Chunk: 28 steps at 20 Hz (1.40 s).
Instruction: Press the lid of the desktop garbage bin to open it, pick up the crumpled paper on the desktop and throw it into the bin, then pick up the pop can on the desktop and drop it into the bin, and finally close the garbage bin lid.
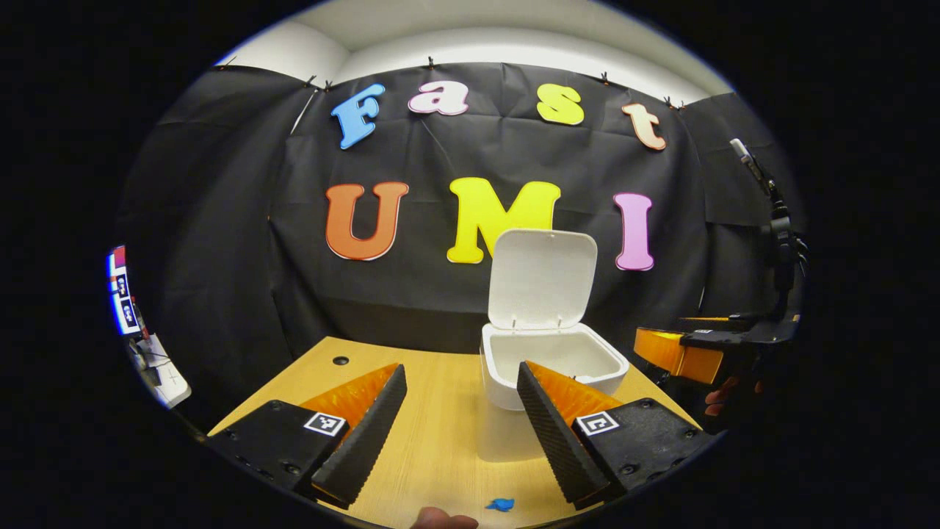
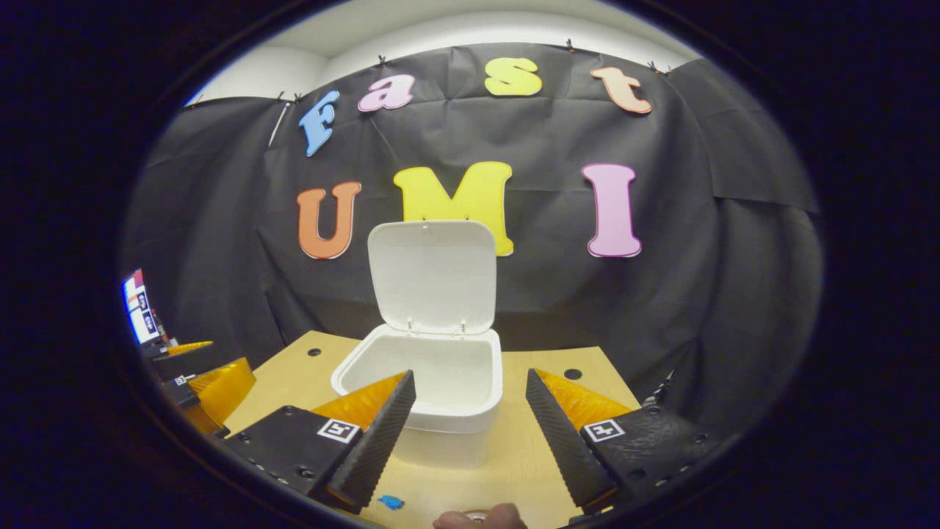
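Note:
The white desktop bin stands on the wooden table with its lid swung up and upright. My left gripper is open over the table, just left of the bin and in front of it, with nothing between its fingers. To the right of the bin, the right gripper is held by a hand. In the right gripper view the bin sits straight ahead, lid up, its white inside open to view. My right gripper is open and holds nothing, close in front of the bin.
A small blue scrap lies on the table near the front edge; it is the blue scrap in the right gripper view too. Round cable holes mark the tabletop. A screen stands far left, a camera stand far right.

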Tool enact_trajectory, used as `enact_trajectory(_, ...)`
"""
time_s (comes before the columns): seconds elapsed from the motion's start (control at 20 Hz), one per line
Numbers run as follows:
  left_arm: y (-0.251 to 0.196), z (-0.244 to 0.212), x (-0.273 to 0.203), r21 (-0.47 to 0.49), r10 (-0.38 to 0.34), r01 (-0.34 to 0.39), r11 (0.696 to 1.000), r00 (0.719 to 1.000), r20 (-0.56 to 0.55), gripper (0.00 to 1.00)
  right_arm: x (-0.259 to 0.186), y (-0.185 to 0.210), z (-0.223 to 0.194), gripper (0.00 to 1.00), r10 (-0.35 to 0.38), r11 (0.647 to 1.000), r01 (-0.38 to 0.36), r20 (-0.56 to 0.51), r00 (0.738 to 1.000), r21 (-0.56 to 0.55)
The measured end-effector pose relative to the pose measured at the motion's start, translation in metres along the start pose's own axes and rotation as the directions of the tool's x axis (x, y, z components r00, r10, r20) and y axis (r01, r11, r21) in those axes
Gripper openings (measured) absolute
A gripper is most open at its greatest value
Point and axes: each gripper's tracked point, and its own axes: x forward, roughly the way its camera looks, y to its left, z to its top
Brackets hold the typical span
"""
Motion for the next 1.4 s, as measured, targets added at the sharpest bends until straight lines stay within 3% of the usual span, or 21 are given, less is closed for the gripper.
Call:
enact_trajectory(0.2,-0.025,-0.041,-0.002,0.009,-0.062,0.063,0.998,0.992,-0.109,0.98,-0.01,-0.019,-0.042,0.94,-0.021,1.0,0.023,-0.068,0.997,0.02)
enact_trajectory(0.35,-0.037,-0.088,-0.002,0.003,-0.086,0.089,0.996,0.971,-0.225,0.98,-0.018,-0.033,-0.071,0.94,-0.044,0.999,0.046,-0.12,0.992,0.009)
enact_trajectory(0.7,-0.057,-0.197,-0.012,-0.07,-0.107,0.085,0.994,0.882,-0.458,0.99,-0.037,-0.065,-0.127,0.94,-0.114,0.993,0.109,-0.2,0.973,-0.035)
enact_trajectory(0.95,-0.058,-0.256,-0.021,-0.072,-0.085,0.054,0.996,0.814,-0.574,0.99,-0.046,-0.068,-0.157,0.94,-0.123,0.992,0.109,-0.258,0.958,-0.067)
enact_trajectory(1.4,-0.054,-0.32,-0.02,-0.061,-0.061,0.026,0.998,0.727,-0.684,0.99,-0.059,-0.066,-0.205,0.96,-0.128,0.991,0.108,-0.364,0.922,-0.076)
